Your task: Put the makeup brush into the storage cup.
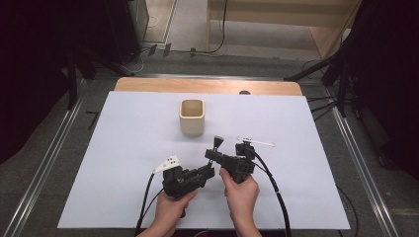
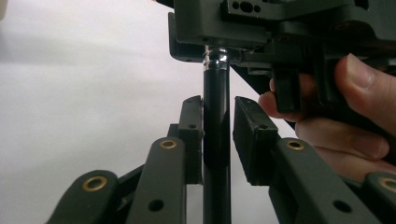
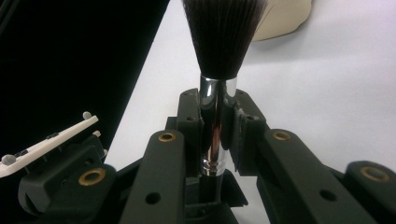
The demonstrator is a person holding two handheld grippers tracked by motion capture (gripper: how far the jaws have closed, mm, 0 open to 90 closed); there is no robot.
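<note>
White sheet over a wooden table (image 1: 148, 84), dark floor and stands around it. Right gripper (image 3: 217, 116) clamped on the brush's (image 3: 219, 56) chrome ferrule, bristles pointing up and away toward the cup (image 3: 285, 16). Left gripper (image 2: 217, 135) straddles the black handle (image 2: 216, 121); one pad touches it, the other stands a sliver off, so its hold looks released or nearly so. From above, both grippers meet mid-sheet, near the front edge, the brush (image 1: 217, 143) between them, the left gripper (image 1: 210, 170) angled in from the left, the right (image 1: 213, 154) just beside it. Cup (image 1: 191, 117) stands upright farther back, well apart, apparently empty. Reads as a handover step: brush passing from left grip to right. Next move likely calls for the left jaws to spread clear and back off along the handle, then the right hand to carry the brush to the cup without snagging cables.
</note>
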